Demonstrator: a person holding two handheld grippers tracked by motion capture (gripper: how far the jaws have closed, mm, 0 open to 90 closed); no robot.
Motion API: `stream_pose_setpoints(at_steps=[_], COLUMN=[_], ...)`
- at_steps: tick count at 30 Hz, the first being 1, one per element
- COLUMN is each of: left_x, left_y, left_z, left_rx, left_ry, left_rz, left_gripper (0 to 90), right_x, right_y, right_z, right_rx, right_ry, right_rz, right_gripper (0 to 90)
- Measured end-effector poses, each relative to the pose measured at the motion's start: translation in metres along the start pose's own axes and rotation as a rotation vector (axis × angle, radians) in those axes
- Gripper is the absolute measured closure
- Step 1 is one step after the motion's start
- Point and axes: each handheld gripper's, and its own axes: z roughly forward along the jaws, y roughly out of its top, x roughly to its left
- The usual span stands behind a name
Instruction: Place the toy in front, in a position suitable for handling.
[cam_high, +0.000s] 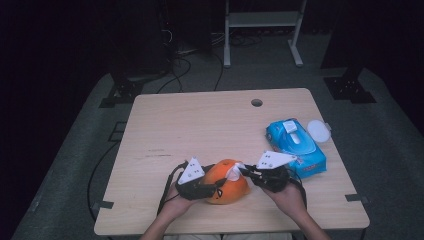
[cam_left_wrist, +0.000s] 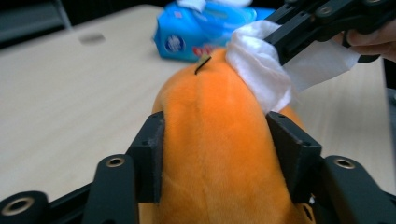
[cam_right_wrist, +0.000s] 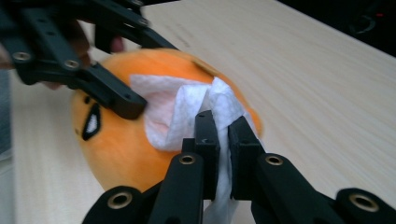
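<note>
An orange plush toy (cam_high: 227, 189) with a stitched face lies near the table's front edge. My left gripper (cam_high: 214, 187) is shut on it from the left, its pads pressing both sides of the plush (cam_left_wrist: 219, 135). My right gripper (cam_high: 246, 172) comes in from the right, shut on a white wipe (cam_high: 234, 171). The wipe (cam_right_wrist: 177, 109) is draped against the top of the toy (cam_right_wrist: 116, 144), pinched between the right gripper's (cam_right_wrist: 223, 126) pads. In the left gripper view the wipe (cam_left_wrist: 259, 70) rests on the toy's crown beside a small dark stem.
A blue pack of wet wipes (cam_high: 296, 147) lies at the right of the table, with a round white lid (cam_high: 318, 131) just behind it. A cable hole (cam_high: 256, 102) sits near the wooden table's (cam_high: 200, 125) far edge. A white frame stands on the floor beyond.
</note>
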Motion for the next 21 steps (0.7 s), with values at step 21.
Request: stream_pose_setpoints(at_steps=[21], left_x=[-0.011], left_y=[-0.003], left_z=[0.004], left_rx=[0.018], left_ry=[0.011], left_rz=[0.138], left_gripper=[41.5], right_x=[0.022], right_y=[0.006], right_z=[0.004], right_rx=[0.005], right_ry=[0.007], right_rz=[-0.077], right_gripper=[62.7])
